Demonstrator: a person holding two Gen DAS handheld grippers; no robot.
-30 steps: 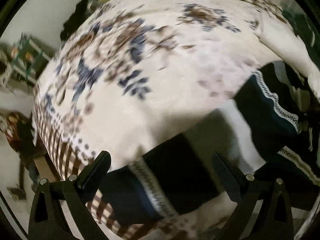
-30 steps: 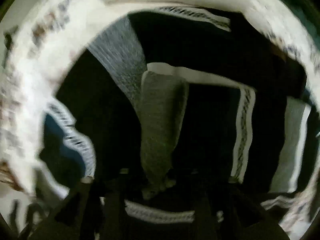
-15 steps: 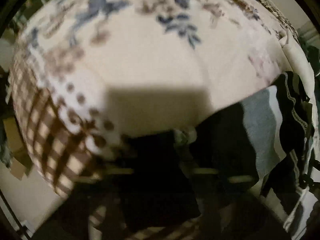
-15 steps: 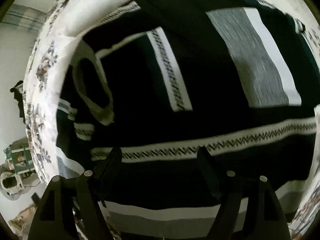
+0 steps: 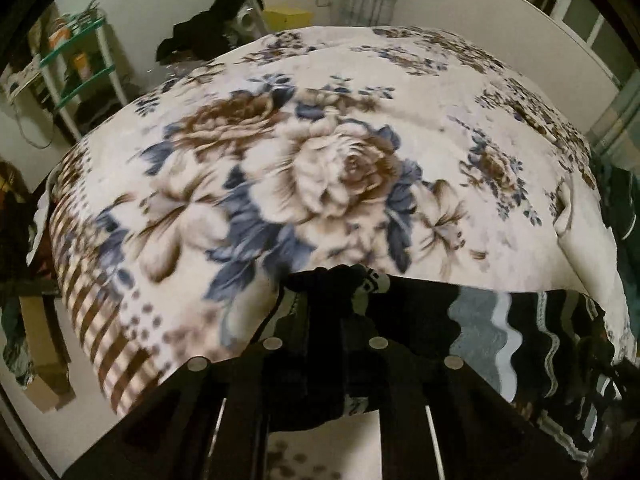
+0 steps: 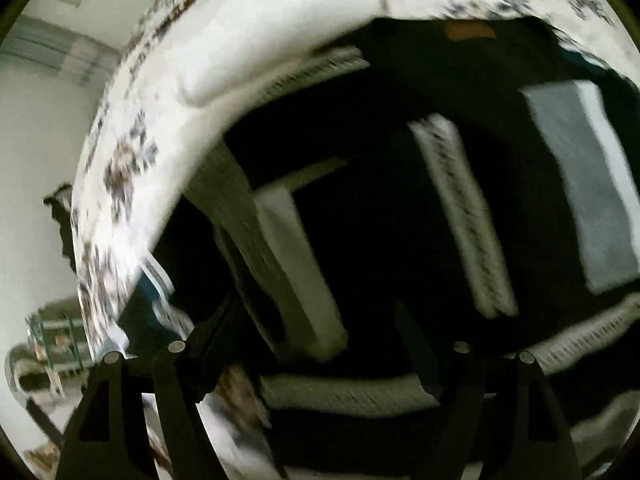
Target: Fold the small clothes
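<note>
A dark knit sweater with grey and white patterned stripes lies on a floral blanket on a bed. My left gripper is shut on a dark edge of the sweater and holds it lifted over the blanket; the rest trails off to the right. My right gripper is open and empty just above the sweater; a folded grey-and-white strip of it lies between the fingers. The right wrist view is blurred by motion.
The blanket's checked border hangs over the bed's left edge. A green-and-white shelf rack stands by the far left wall. Dark clothes and a yellow box lie beyond the bed's far end.
My left gripper has closed on the sweater's edge and lifted it, so more of the blanket shows. My right gripper has let go of the grey strip, opened and swung over the sweater.
</note>
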